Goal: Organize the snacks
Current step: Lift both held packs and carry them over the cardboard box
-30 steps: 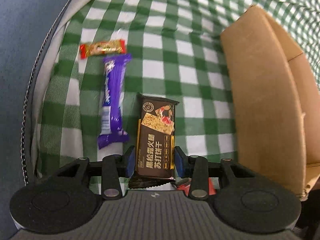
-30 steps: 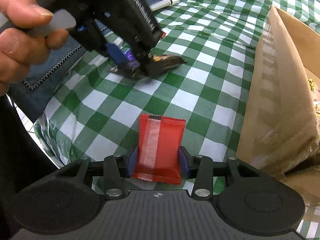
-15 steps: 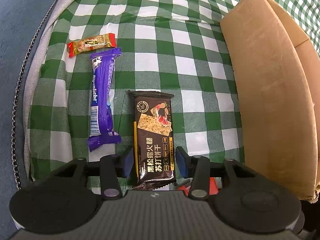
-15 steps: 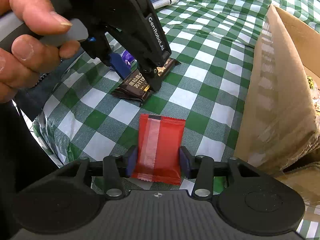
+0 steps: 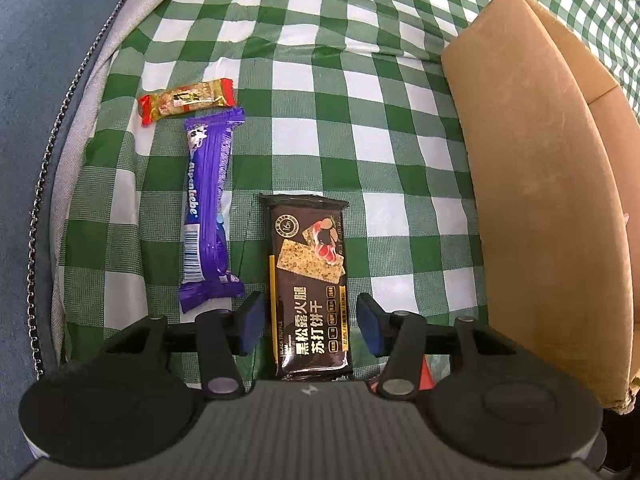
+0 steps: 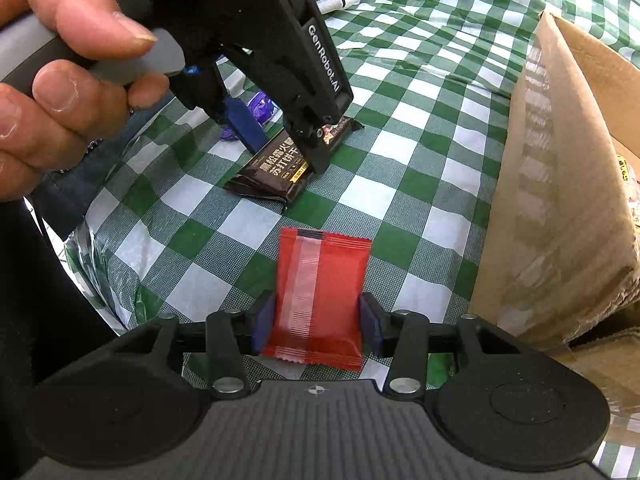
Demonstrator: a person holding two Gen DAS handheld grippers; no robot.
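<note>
Pinching a flat red foil snack packet (image 6: 318, 298), my right tongs (image 6: 318, 322) hang above the checked worktop (image 6: 416, 152); my left tongs (image 5: 308, 322) straddle the dark brown cracker packet (image 5: 308, 284), spread.

cracker pack (image 6: 289, 168): partly behind left claw (image 6: 280, 136)
purple bar (image 6: 259, 105): mostly hidden
box (image 6: 568, 200): cut off right

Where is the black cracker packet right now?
In the left wrist view, the black cracker packet lies on the checked cloth between the open left tool fingers, right of the purple candy bar.
</note>
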